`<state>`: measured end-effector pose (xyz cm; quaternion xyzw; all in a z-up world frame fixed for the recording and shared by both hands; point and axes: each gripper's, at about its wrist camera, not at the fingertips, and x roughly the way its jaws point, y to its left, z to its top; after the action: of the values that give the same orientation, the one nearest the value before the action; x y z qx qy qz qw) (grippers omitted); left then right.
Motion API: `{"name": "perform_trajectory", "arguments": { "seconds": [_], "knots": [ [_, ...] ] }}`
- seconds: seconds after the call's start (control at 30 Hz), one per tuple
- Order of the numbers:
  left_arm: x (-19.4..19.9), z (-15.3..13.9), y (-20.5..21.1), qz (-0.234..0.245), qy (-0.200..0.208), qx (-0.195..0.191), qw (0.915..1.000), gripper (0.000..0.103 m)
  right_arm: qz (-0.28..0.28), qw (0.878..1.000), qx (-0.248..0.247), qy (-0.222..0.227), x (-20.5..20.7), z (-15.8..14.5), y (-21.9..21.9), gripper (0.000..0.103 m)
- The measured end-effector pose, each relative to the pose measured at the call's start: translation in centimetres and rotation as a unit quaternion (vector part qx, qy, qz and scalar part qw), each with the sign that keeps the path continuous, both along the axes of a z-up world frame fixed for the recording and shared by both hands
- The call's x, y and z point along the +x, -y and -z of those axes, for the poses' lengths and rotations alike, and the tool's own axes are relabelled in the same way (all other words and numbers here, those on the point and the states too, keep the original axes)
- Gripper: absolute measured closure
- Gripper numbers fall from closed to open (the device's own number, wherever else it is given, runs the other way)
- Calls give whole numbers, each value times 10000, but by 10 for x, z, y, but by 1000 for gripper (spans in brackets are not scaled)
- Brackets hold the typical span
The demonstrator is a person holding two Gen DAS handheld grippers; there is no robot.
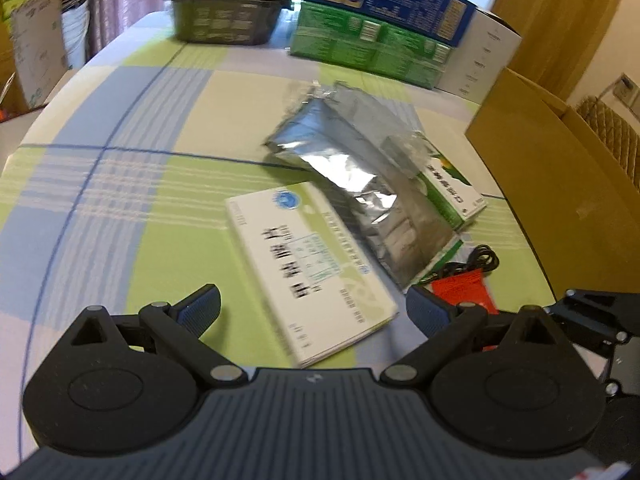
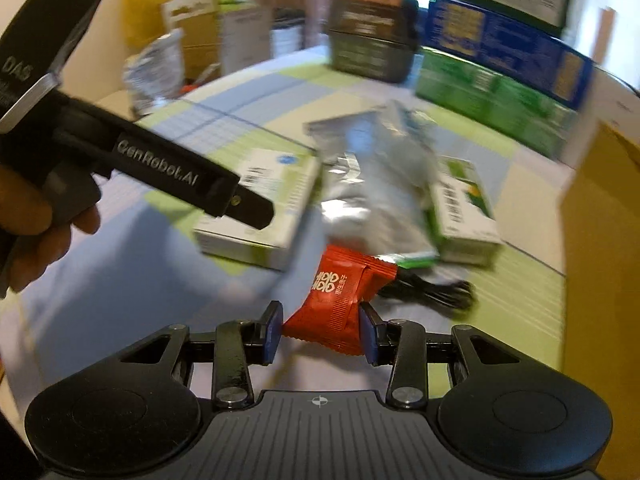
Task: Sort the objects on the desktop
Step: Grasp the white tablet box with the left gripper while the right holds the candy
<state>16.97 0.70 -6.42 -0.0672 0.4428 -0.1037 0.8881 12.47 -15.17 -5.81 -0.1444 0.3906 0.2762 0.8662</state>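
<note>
The right hand-held gripper (image 2: 320, 330) is clamped on a red snack packet (image 2: 340, 300), held just above the checked table (image 1: 120, 184). The left hand-held gripper (image 1: 314, 306) hovers with fingers wide apart over a white and green booklet (image 1: 308, 264). Beside it lie a crumpled silver foil pouch (image 1: 360, 176), a green box (image 1: 452, 188) and a black cable (image 2: 432, 290).

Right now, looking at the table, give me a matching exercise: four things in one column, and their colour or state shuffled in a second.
Things:
1. snack packet
2. foil pouch
3. left gripper
4. cable

States:
A. black, coiled on the cloth
B. open, holding nothing
C. red, between the right gripper fingers
D. silver, lying across the boxes

Pairs: 1-C, 2-D, 3-B, 4-A
</note>
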Motion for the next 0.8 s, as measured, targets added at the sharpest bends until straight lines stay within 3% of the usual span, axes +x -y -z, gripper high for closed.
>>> {"name": "perform_trajectory", "arguments": {
  "seconds": [0.17, 0.27, 0.43, 0.57, 0.8],
  "knots": [
    [11, 4, 18, -36, 144, 200, 9997, 8, 417, 9991, -62, 57, 2, -3, 17, 66],
    [19, 11, 22, -61, 28, 340, 9994, 9, 528, 9986, -67, 35, 5, -2, 21, 66],
    [23, 22, 24, -88, -76, 619, 9980, 21, 698, 9975, 69, -42, 1, -2, 27, 66],
    [7, 16, 23, 65, -54, 830, 9965, 34, 852, 9958, 270, -171, 3, -4, 33, 66],
    [-59, 5, 32, 565, -149, 975, 9935, 35, 1248, 9883, 707, -519, -17, -8, 54, 66]
  ]
}}
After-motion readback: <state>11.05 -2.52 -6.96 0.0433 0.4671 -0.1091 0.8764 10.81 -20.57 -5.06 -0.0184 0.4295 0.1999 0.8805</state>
